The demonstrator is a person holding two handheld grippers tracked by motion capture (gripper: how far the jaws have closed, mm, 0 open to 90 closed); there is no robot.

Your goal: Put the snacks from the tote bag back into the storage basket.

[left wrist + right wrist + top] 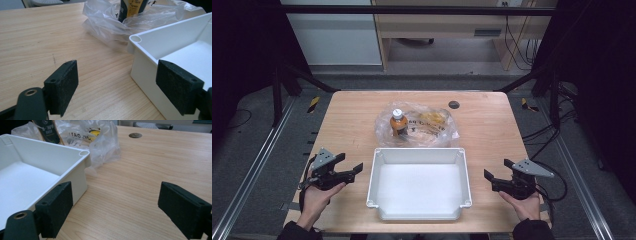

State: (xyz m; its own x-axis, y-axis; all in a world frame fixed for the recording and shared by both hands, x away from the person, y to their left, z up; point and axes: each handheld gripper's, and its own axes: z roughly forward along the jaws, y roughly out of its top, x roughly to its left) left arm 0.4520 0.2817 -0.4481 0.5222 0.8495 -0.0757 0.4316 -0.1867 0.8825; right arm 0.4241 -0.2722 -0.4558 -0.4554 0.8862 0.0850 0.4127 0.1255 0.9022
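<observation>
Bottle [398, 122] in bag [432, 125] on wooden table [492, 125]

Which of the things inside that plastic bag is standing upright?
The orange bottle with the white cap stands upright at the bag's left; the yellow packet beside it lies flat.

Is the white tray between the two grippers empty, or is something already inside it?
Empty. In the high view the white tray shows only its bare white floor; the bottle stands outside it, in the clear plastic bag behind its far wall.
</observation>
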